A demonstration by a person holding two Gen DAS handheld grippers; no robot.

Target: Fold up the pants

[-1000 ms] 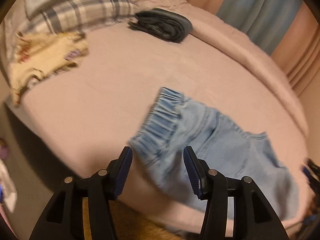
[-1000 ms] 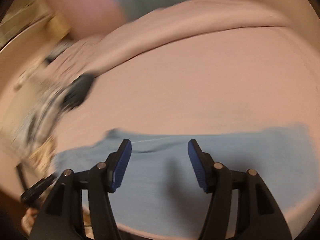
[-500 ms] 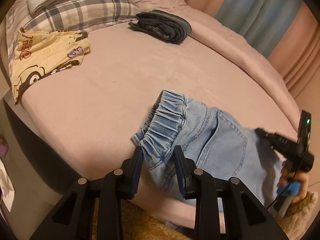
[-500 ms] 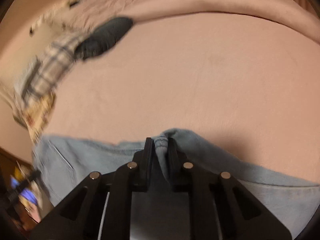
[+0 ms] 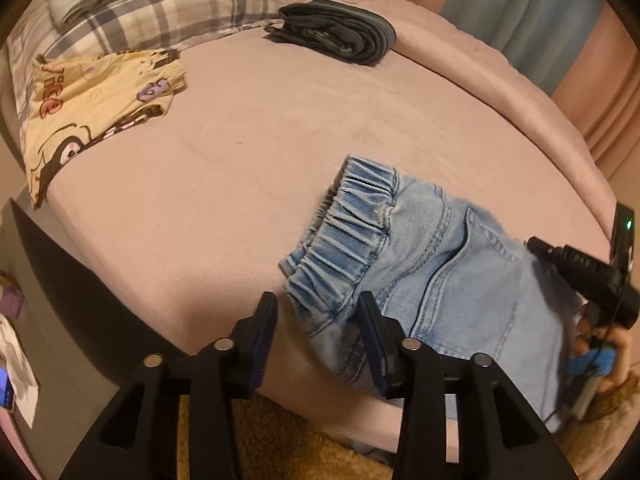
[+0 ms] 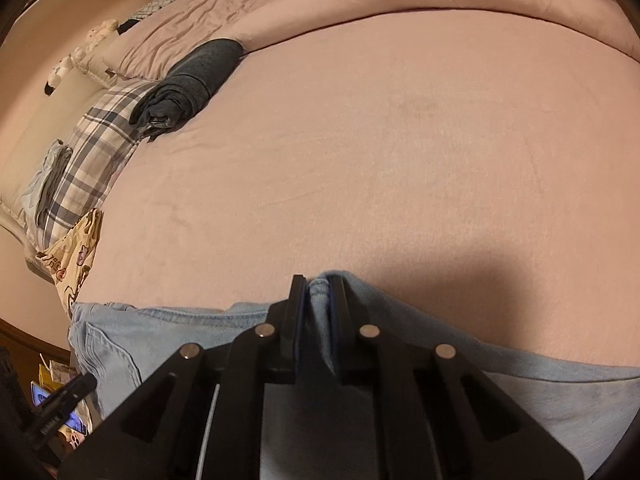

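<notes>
Light blue denim pants [image 5: 440,248] lie along the near edge of the pink bed [image 5: 240,160], elastic waistband toward the left. My left gripper [image 5: 316,304] straddles the waistband's near corner. Its jaws are opening, and the pads stand clear of the cloth between them. My right gripper [image 6: 319,284] is shut on a pinched-up fold of the pants [image 6: 520,392] at their far edge. In the left wrist view the right gripper's body [image 5: 592,276] shows over the legs, held by a hand.
A folded dark garment [image 5: 340,32] lies at the back of the bed. Yellow cartoon-print shorts [image 5: 92,100] and a plaid pillow [image 5: 160,8] are at the far left. A brown rug [image 5: 280,440] lies below the bed's edge.
My right gripper dropped onto the pants and shut on a fold of denim. My left gripper narrowed around the waistband corner, then spread wider again.
</notes>
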